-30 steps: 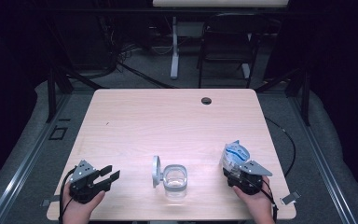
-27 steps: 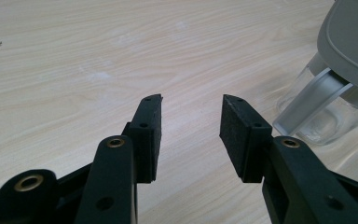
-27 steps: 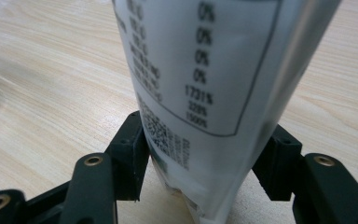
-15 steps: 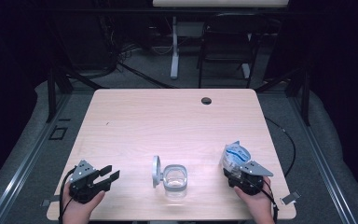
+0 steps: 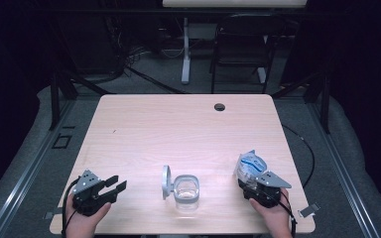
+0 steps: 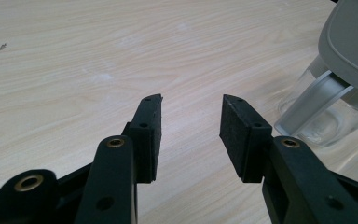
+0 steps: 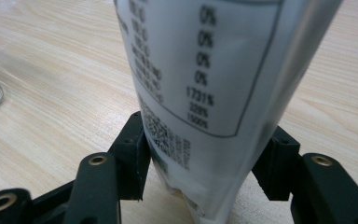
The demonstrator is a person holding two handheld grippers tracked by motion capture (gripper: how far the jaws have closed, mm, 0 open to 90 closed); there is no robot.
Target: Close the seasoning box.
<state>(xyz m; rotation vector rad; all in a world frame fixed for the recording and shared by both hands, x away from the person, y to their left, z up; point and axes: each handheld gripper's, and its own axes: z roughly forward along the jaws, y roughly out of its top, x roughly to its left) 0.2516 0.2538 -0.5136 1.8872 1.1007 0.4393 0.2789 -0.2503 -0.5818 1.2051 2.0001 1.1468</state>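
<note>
From the high view, the left gripper (image 5: pixel 113 187) rests at the wooden table's (image 5: pixel 178 129) near left corner, jaws spread and empty. A clear glass jar (image 5: pixel 186 192) with its grey lid (image 5: pixel 165 181) swung open sits mid-front. The right gripper (image 5: pixel 250 184) pinches a white pouch (image 5: pixel 249 166) near the right edge.

In the left gripper view, the jaws stand apart over bare wood, the jar (image 6: pixel 324 119) to the right.

In the right gripper view, both pads press the pouch's (image 7: pixel 205 84) printed lower end.
</note>
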